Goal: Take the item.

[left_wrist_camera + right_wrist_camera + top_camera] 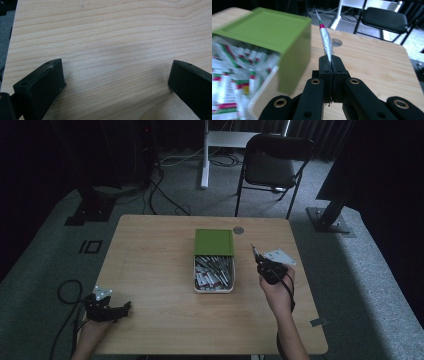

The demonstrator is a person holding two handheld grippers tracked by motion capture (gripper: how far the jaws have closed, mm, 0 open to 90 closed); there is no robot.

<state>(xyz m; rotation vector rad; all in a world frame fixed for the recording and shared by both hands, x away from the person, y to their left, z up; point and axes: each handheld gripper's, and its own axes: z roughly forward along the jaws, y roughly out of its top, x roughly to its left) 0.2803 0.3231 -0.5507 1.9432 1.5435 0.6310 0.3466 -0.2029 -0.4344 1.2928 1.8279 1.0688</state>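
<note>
A white box (214, 288) with a green sliding lid (214, 241) sits mid-table, its lid pushed back, showing several silver, red and green sachets (212, 271). My right gripper (257, 258) is to the right of the box, shut on one silver sachet (325, 37) that sticks up past its jaws, which are pressed together. The box's green lid (265, 30) and loose sachets (234, 67) lie to the left in the right gripper view. My left gripper (125, 306) rests near the table's front left corner, jaws wide apart over bare wood (112, 50).
The wooden table (165, 320) has a round cable hole (238, 230) behind the box. A black chair (272, 162) and a white desk leg (204, 155) stand beyond the far edge. Cables trail on the grey carpet at the left.
</note>
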